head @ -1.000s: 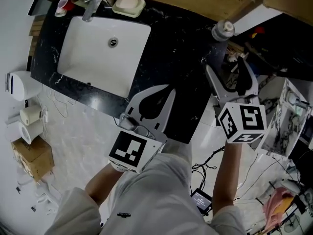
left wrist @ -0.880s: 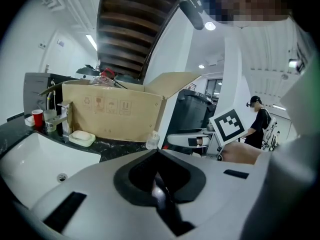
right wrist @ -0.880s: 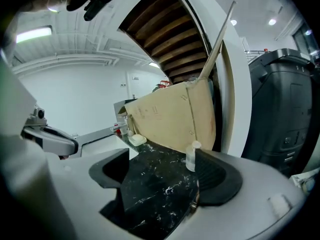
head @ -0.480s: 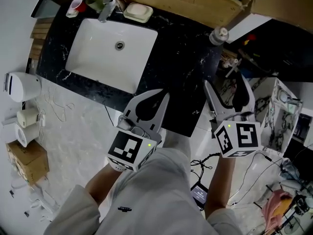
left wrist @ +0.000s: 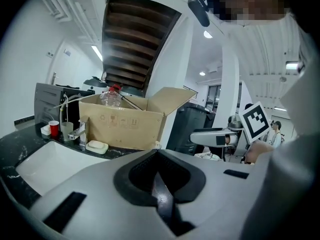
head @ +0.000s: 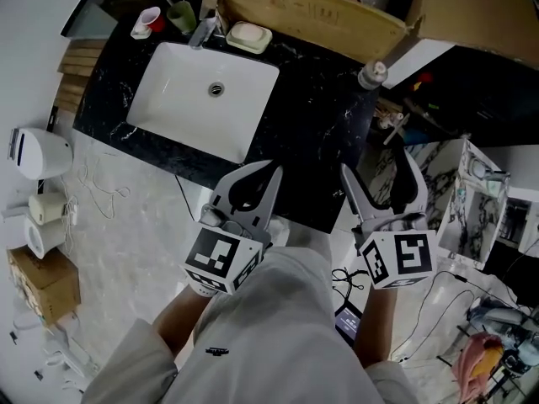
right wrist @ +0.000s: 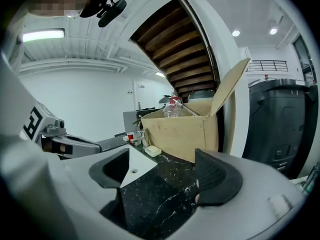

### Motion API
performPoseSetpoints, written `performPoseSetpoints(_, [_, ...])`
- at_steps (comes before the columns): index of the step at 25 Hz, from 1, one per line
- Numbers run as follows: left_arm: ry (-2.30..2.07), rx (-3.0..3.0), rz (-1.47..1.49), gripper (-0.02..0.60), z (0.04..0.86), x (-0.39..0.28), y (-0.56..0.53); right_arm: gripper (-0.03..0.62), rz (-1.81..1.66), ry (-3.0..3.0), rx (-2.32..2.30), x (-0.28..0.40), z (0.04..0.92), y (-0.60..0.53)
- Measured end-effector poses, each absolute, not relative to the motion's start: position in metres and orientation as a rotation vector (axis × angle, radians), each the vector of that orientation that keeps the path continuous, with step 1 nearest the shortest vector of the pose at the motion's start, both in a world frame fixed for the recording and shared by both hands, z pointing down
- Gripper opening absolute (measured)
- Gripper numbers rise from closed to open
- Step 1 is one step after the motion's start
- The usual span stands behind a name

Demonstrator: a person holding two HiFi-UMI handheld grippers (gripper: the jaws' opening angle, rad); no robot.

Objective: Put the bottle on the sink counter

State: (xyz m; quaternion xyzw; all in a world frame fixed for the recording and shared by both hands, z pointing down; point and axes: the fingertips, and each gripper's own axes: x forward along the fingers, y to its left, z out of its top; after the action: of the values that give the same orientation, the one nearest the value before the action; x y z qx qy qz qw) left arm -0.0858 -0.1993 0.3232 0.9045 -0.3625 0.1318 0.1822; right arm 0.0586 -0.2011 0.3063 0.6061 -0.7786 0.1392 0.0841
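Observation:
A clear bottle (head: pixel 372 74) with a pale cap stands upright at the far right corner of the black marble sink counter (head: pixel 312 133), next to a cardboard box (head: pixel 312 11). My right gripper (head: pixel 381 173) is open and empty, near the counter's front right edge and well short of the bottle. My left gripper (head: pixel 271 170) is shut with nothing in it, over the counter's front edge. In the right gripper view the right gripper (right wrist: pixel 160 171) points along the counter towards the box. The left gripper (left wrist: pixel 157 154) shows its jaws pressed together. Another clear bottle (left wrist: pixel 113 97) pokes out of the box.
A white sink basin (head: pixel 202 99) fills the counter's left half. A tap (head: pixel 205 30), soap dish (head: pixel 251 37), red cup (head: pixel 150 19) and green cup (head: pixel 179 15) line its back. On the floor lie a white appliance (head: pixel 34 151), a small box (head: pixel 42 284) and cables (head: pixel 354 280).
Both grippers have drawn back from the counter towards the person. The right gripper is now farther from the bottle, which has stayed standing on the counter.

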Motion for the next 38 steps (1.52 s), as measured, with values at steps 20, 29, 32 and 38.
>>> performPoseSetpoints(20, [-1.082, 2.6, 0.285, 0.008, 0.28, -0.132, -0.172, 0.407, 0.328, -2.343, 1.806, 0.023, 0.271, -0.146])
performPoseSetpoints(29, [-1.063, 2.614, 0.267, 0.008, 0.276, -0.128, -0.17, 0.406, 0.3, -2.324, 1.837, 0.026, 0.272, -0.13])
performPoseSetpoints(32, [-1.043, 2.623, 0.252, 0.008, 0.274, -0.121, -0.171, 0.405, 0.314, -2.336, 1.818, 0.024, 0.273, -0.128])
performPoseSetpoints(38, [-1.022, 2.634, 0.243, 0.008, 0.271, -0.116, -0.171, 0.4, 0.324, -2.353, 1.776, 0.02, 0.273, -0.127])
